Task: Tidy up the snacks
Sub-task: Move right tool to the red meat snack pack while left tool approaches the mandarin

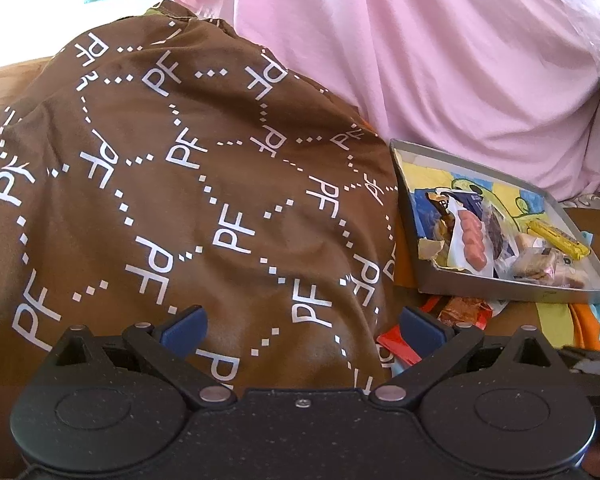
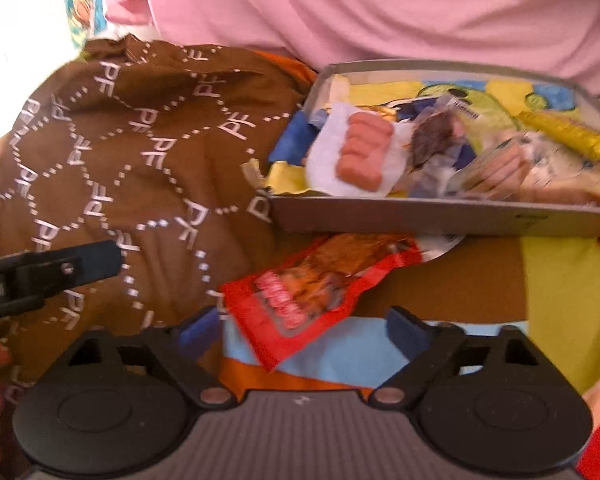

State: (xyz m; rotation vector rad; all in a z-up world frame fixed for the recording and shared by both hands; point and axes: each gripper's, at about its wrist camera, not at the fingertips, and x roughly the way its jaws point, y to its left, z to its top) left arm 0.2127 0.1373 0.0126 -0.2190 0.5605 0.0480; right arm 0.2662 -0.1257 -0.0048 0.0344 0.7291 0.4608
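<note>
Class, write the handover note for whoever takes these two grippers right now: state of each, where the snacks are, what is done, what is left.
Left tongs: open, empty, over the brown PF-print cloth.
Right tongs: open, empty, just short of the red snack packet.
Grey tray: already holds a pink sausage pack, a yellow bar and other wrapped snacks.
Done: most snacks are in the tray.
Left: the red snack packet lies outside on the bedding, in front of the tray, its far end against the tray wall; probably pick it up and add it.
</note>
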